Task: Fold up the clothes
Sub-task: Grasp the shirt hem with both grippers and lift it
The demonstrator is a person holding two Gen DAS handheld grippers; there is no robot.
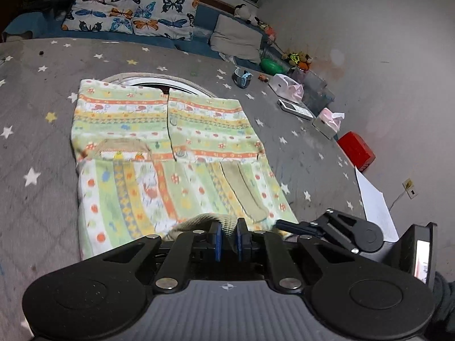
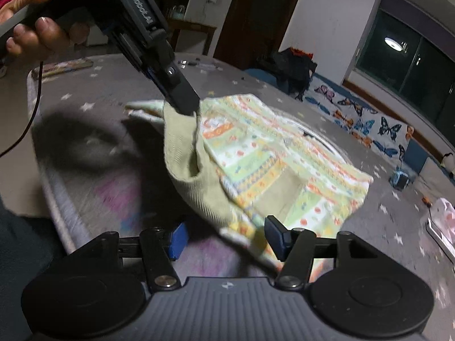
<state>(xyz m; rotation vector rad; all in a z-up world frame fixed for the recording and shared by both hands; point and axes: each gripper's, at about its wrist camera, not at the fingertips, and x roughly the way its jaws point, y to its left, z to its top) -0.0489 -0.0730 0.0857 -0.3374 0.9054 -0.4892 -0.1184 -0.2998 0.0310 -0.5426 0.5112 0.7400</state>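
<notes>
A child's patterned garment (image 1: 170, 153), pale green, orange and yellow with beige ribbed cuffs, lies on a grey star-print bedspread (image 1: 37, 108). My left gripper (image 1: 228, 237) is shut on the beige ribbed hem at the garment's near edge. In the right wrist view the left gripper (image 2: 186, 108) lifts that beige hem (image 2: 182, 147) above the bed, and the garment (image 2: 284, 164) drapes down from it. My right gripper (image 2: 224, 237) is open, its blue pads on either side of the garment's lower edge, not closed on it.
Butterfly-print pillow (image 1: 133, 11) and grey cushion (image 1: 236, 37) at the bed's far side. Tissue packs (image 1: 287, 86), a phone (image 1: 295, 109), a red box (image 1: 357, 147), a white paper sheet (image 1: 375, 207) and small toys (image 1: 298, 59) lie along the right edge by the wall.
</notes>
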